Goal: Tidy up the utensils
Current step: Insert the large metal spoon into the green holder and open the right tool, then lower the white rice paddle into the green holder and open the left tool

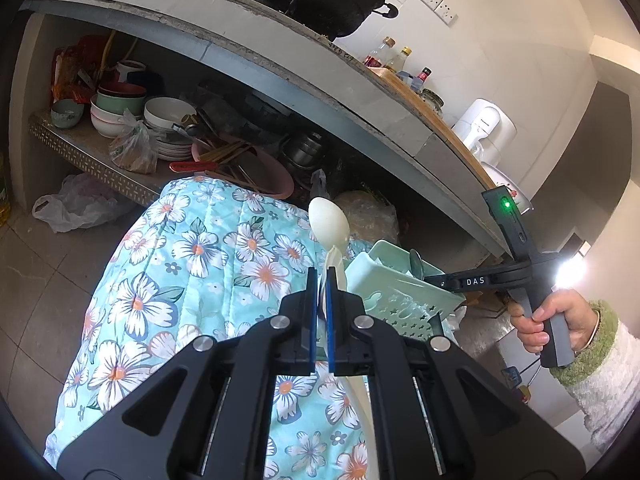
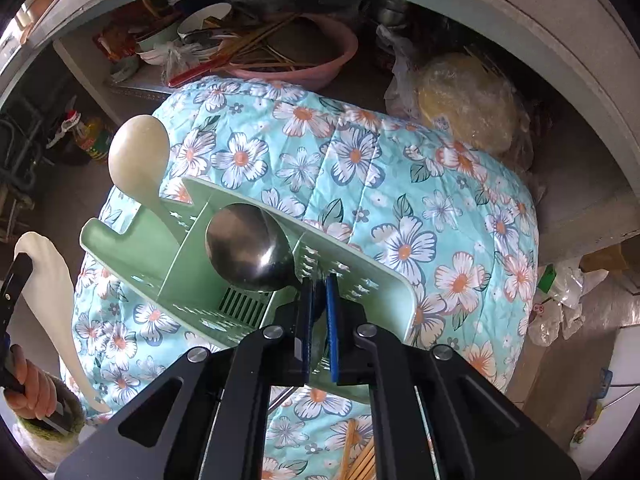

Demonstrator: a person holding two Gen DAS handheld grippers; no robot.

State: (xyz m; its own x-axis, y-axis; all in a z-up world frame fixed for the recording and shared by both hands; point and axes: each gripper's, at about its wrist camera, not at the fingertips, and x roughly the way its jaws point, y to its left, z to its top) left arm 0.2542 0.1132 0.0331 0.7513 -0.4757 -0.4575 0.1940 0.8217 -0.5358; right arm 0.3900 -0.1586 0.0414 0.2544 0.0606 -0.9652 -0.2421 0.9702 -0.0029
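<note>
L gripper (image 1: pixel 323 276): blue-padded fingers (image 1: pixel 309 300) pressed nearly together on the handle of a cream-white plastic spoon (image 1: pixel 329 220), bowl end pointing up and away from the camera, handle running back between the pads. The spoon is held in the air over a rounded cushion w/ a light-blue floral quilted cover (image 1: pixel 192 248).

R gripper (image 2: pixel 319 292): fingers (image 2: pixel 332 320) drawn almost fully together, pointing steeply down into a mint-green plastic utensil caddy w/ perforated walls and dividers (image 2: pixel 132 244). The pads sit at the neck of a steel ladle-type spoon w/ a round shiny bowl (image 2: pixel 244 252); its handle runs down btw them and they appear to pinch it, tho the contact itself is partly hidden. The steel spoon's bowl sticks up out of the caddy's middle compartment.

The caddy rests on top of the floral cushion, tilted. A 2nd cream-white plastic spoon (image 2: pixel 138 156) stands in the caddy's far-left compartment, bowl up. From the R view the L-held spoon shows at the left edge, beside the caddy, not touching it.

Behind: a shelf under the grey stone counter (image 1: pixel 248 52) w/ a pink basin of chopsticks (image 2: pixel 304 64) and stacked bowls (image 1: pixel 116 108).
</note>
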